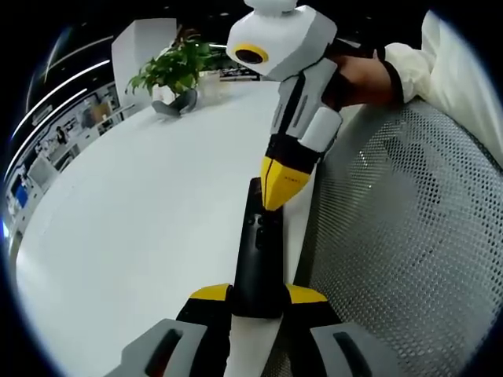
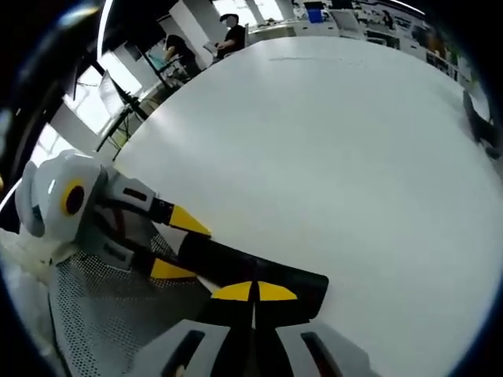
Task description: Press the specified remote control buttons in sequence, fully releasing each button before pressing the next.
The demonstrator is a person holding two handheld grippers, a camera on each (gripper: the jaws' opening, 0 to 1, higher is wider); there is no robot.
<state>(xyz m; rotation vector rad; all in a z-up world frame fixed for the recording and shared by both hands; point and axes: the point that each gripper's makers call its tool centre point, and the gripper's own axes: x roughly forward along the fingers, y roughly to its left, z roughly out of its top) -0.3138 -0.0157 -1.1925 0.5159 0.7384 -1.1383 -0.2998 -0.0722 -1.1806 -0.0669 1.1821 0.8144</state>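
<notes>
Now | left gripper [image 1: 258, 297] fingers pinching remote [image 1: 259, 255] | right gripper [image 2: 254, 292] fingers pressed together, tips on remote

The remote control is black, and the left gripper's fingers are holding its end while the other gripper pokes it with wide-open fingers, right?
Nearly. The right gripper pokes the remote control with its yellow-tipped fingers closed together into one point, as the left gripper view shows. The remote is black, and the left gripper does hold its end.
</notes>
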